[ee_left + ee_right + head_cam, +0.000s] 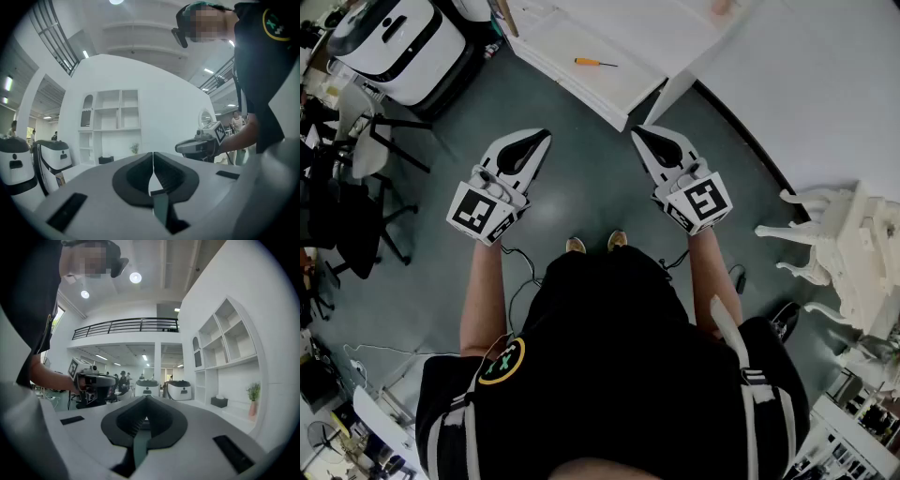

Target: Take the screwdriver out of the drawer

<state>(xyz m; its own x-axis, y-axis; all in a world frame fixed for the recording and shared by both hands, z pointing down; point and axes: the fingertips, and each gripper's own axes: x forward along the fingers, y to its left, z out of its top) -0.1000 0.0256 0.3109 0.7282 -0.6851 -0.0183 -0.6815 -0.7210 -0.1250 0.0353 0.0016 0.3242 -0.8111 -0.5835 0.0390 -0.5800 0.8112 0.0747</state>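
Screwdriver [593, 63], orange-handled: lies in the open drawer [605, 89], ahead of both grippers and well apart from them. Left gripper [544, 136] and right gripper [637, 133]: jaws pressed together, empty. Step: reach not begun; next, spread one gripper's jaws and extend forward. Drawer's far end is cut off; screwdriver tip too small to tell.

Matt white drawer [623, 92], seemingly plastic-handled screwdriver [593, 63]

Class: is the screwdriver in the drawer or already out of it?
In. The screwdriver lies flat on the bottom of the pulled-out drawer, with nothing gripping it.
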